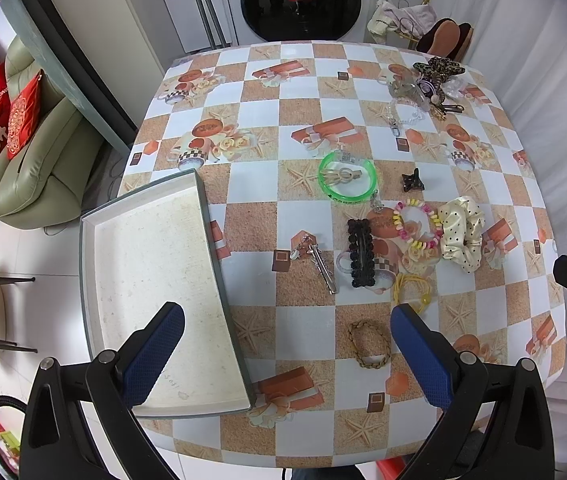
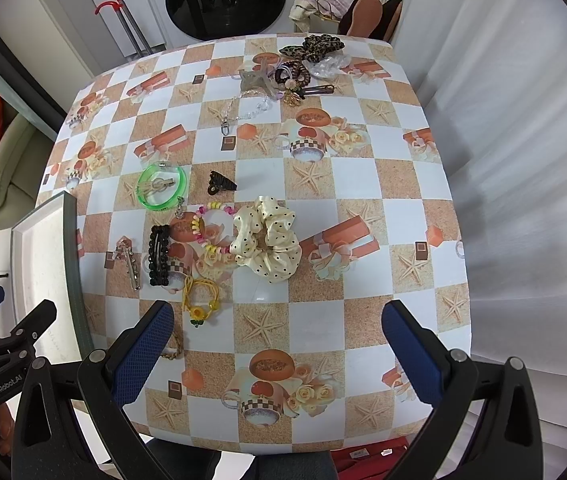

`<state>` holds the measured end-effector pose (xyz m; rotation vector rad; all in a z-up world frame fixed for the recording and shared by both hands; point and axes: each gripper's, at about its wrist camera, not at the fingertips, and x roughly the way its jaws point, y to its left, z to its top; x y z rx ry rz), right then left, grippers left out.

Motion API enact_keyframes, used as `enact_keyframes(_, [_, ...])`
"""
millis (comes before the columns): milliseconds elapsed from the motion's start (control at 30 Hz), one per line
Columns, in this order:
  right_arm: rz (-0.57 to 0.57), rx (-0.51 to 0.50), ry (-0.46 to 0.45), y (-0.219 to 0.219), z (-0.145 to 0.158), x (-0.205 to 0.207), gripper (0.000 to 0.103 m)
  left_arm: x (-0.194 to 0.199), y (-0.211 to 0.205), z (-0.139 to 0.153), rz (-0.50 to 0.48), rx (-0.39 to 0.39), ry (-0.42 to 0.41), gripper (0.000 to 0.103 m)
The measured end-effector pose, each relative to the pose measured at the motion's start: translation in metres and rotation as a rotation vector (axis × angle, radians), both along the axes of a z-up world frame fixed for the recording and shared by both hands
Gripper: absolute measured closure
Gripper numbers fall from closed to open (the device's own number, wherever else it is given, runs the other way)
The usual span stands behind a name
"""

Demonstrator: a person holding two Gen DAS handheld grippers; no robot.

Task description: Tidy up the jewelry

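Note:
An empty white tray [image 1: 95,240] with a grey rim lies at the table's left edge; it also shows in the right wrist view [image 2: 69,240]. Loose pieces lie on the checked cloth: a green bangle [image 1: 346,176], a black claw clip [image 1: 412,181], a black beaded clip [image 1: 361,253], a silver clip [image 1: 323,268], a candy bracelet [image 1: 417,226], a cream dotted scrunchie [image 2: 267,240], a yellow hair tie [image 2: 201,298] and a braided bracelet [image 1: 368,343]. My left gripper [image 1: 287,356] is open above the tray's near corner and the braided bracelet. My right gripper [image 2: 277,354] is open over the near table.
A second heap of hair pieces [image 2: 303,68] with a leopard bow and a clear chain lies at the table's far right. A white curtain [image 2: 523,160] hangs to the right. A green sofa [image 1: 35,160] stands at the left. The table's near edge is just below both grippers.

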<state>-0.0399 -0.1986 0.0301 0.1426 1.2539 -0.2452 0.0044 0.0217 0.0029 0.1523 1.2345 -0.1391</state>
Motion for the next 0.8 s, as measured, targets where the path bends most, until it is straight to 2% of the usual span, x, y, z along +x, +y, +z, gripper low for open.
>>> enact_keyframes(467, [-0.005,0.008,0.019,-0.001,-0.010,-0.001,0.000,-0.009,0.009,-0.007,-0.009,0.000,0.046,0.000])
enact_keyframes(600, [-0.011,0.016,0.034,-0.002,-0.016,-0.005,0.000,0.003,0.001,-0.015,0.004,0.003,0.078,0.000])
enact_keyframes(800, [-0.022,0.041,0.080,-0.013,-0.037,0.009,0.000,0.016,-0.002,-0.033,0.009,-0.012,0.137,0.000])
